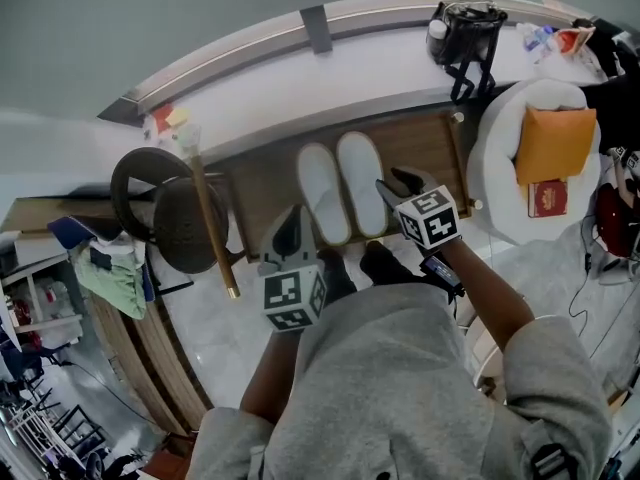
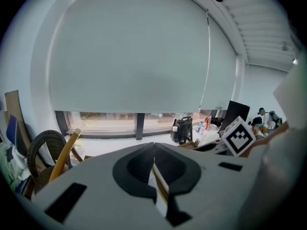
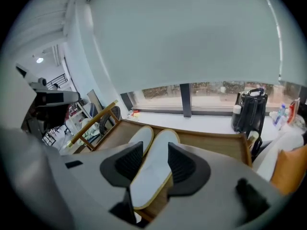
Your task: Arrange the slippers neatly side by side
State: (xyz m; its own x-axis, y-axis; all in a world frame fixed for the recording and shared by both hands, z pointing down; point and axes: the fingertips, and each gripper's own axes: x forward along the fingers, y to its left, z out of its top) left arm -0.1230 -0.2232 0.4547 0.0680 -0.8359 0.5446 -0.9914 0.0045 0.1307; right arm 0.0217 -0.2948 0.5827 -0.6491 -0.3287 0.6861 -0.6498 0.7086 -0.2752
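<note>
Two white slippers lie side by side, soles up, on a low wooden table point(image 1: 425, 148): the left slipper point(image 1: 322, 196) and the right slipper point(image 1: 362, 183). My right gripper point(image 1: 395, 183) hovers over the right slipper's near end with its jaws apart. In the right gripper view that slipper point(image 3: 152, 176) shows through the gap, and the pads of the right gripper point(image 3: 154, 150) do not touch it; the left slipper point(image 3: 142, 139) lies beside it. My left gripper point(image 1: 292, 220) is near the left slipper's heel. In the left gripper view, the left gripper point(image 2: 154, 147) has its jaws together with nothing in them.
A black bag point(image 1: 468, 30) stands on the white window ledge behind the table. A white armchair point(image 1: 500, 138) with an orange cushion point(image 1: 555, 143) is at the right. A dark wicker chair point(image 1: 160, 208) and a wooden rail point(image 1: 212, 228) stand to the left.
</note>
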